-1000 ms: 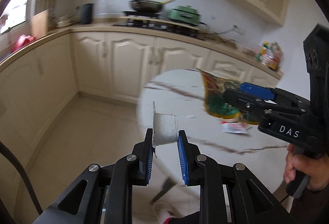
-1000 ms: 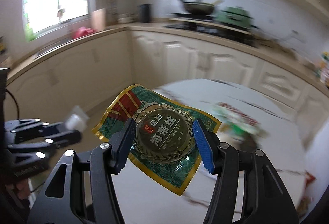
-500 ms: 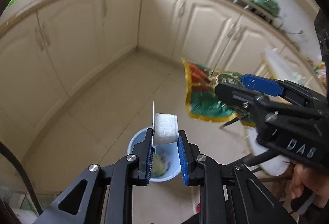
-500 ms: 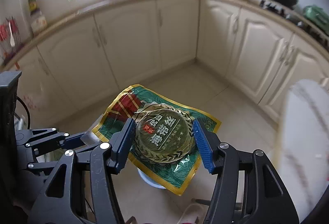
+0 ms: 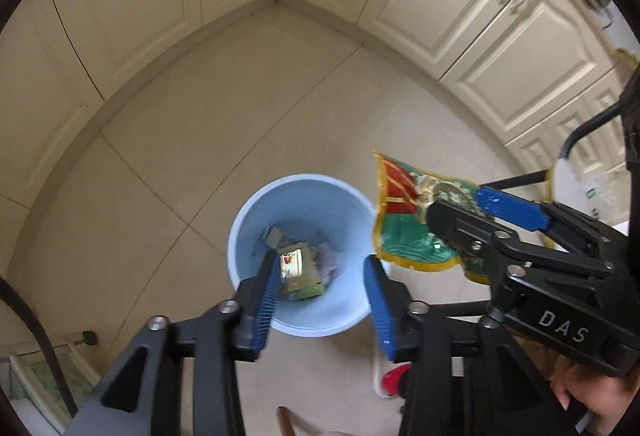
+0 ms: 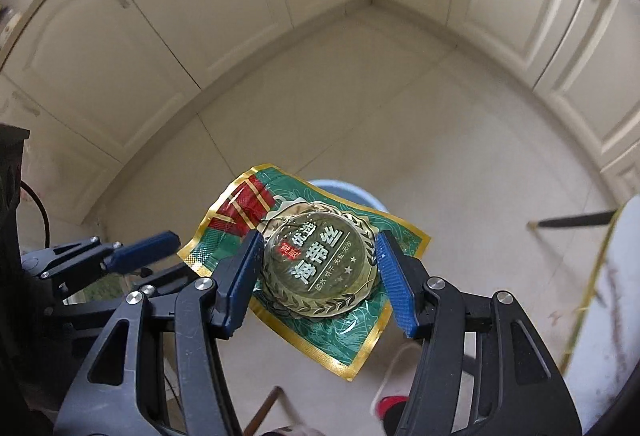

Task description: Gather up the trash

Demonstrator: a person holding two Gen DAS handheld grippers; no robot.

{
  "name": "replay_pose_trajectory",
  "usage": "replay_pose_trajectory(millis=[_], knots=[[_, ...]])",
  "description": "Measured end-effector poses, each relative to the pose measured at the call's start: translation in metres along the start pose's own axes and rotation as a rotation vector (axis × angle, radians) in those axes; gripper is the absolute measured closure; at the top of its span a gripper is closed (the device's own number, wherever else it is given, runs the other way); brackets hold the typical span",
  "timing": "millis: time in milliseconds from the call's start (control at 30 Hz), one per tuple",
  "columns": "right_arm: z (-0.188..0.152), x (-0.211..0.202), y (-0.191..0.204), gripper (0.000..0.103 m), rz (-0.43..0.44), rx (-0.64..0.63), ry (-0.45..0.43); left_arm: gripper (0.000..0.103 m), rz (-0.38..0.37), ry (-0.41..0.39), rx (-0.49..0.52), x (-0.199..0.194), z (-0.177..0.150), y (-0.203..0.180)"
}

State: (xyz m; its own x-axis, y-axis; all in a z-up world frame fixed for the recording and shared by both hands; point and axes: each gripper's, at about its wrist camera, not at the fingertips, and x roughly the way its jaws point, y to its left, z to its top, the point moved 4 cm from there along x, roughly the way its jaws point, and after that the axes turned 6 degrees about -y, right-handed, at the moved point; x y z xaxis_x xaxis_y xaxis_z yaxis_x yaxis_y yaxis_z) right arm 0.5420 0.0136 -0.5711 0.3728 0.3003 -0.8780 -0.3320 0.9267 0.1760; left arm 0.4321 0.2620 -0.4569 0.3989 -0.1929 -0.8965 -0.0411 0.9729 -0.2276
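A light blue trash bin [image 5: 352, 196] stands on the tiled floor with several wrappers inside [image 5: 300, 268]. My left gripper [image 5: 322, 276] is open and empty directly above the bin. My right gripper [image 6: 318, 272] is shut on a green, red and gold snack packet [image 6: 320, 256] and holds it just right of the bin's rim. The packet also shows in the left wrist view [image 5: 404, 220], gripped by the right gripper [image 5: 460, 212]. In the right wrist view the packet hides most of the bin [image 6: 352, 192].
Cream kitchen cabinets [image 5: 480, 8] ring the floor at the back and both sides. The white marble table's edge [image 6: 608, 296] and a dark leg [image 6: 576, 220] are at the right. A red-and-white slipper [image 5: 390, 380] is below the bin.
Both grippers swung from the table down over the bin. My left gripper opened and the white cup it held is gone from it. The right still holds the packet.
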Motion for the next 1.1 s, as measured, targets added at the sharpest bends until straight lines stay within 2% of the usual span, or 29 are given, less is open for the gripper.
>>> replay_pose_trajectory(millis=[133, 267, 367, 567, 667, 767, 900, 967, 1067, 1100], knots=[[-0.004, 0.024, -0.016, 0.047, 0.035, 0.052, 0.04, 0.055, 0.04, 0.02, -0.017, 0.009, 0.015, -0.001], [-0.006, 0.033, -0.01, 0.047, 0.062, 0.063, 0.061, 0.051, 0.092, -0.002, -0.05, -0.001, 0.023, 0.01], [-0.003, 0.031, -0.005, 0.046, 0.067, 0.071, 0.068, 0.048, 0.122, -0.021, -0.061, -0.008, 0.024, 0.002], [0.003, 0.007, 0.005, 0.028, 0.078, 0.073, 0.04, 0.048, 0.136, -0.092, -0.074, -0.048, 0.022, -0.014], [0.008, -0.023, 0.014, 0.026, 0.073, 0.046, -0.011, 0.047, 0.146, -0.156, -0.076, -0.076, 0.01, -0.027], [0.014, -0.06, 0.03, 0.013, 0.048, 0.014, -0.083, 0.046, 0.148, -0.243, -0.085, -0.118, -0.001, -0.034], [0.016, -0.131, 0.054, 0.011, 0.007, -0.046, -0.208, 0.043, 0.16, -0.377, -0.104, -0.179, -0.013, -0.046], [0.015, -0.175, 0.066, 0.006, -0.002, -0.07, -0.29, 0.037, 0.178, -0.458, -0.1, -0.211, -0.02, -0.056], [0.009, -0.235, 0.079, 0.005, -0.021, -0.101, -0.402, 0.03, 0.197, -0.579, -0.073, -0.256, -0.035, -0.086], [0.006, -0.253, 0.088, 0.001, -0.028, -0.109, -0.434, 0.03, 0.192, -0.621, -0.058, -0.271, -0.04, -0.098]])
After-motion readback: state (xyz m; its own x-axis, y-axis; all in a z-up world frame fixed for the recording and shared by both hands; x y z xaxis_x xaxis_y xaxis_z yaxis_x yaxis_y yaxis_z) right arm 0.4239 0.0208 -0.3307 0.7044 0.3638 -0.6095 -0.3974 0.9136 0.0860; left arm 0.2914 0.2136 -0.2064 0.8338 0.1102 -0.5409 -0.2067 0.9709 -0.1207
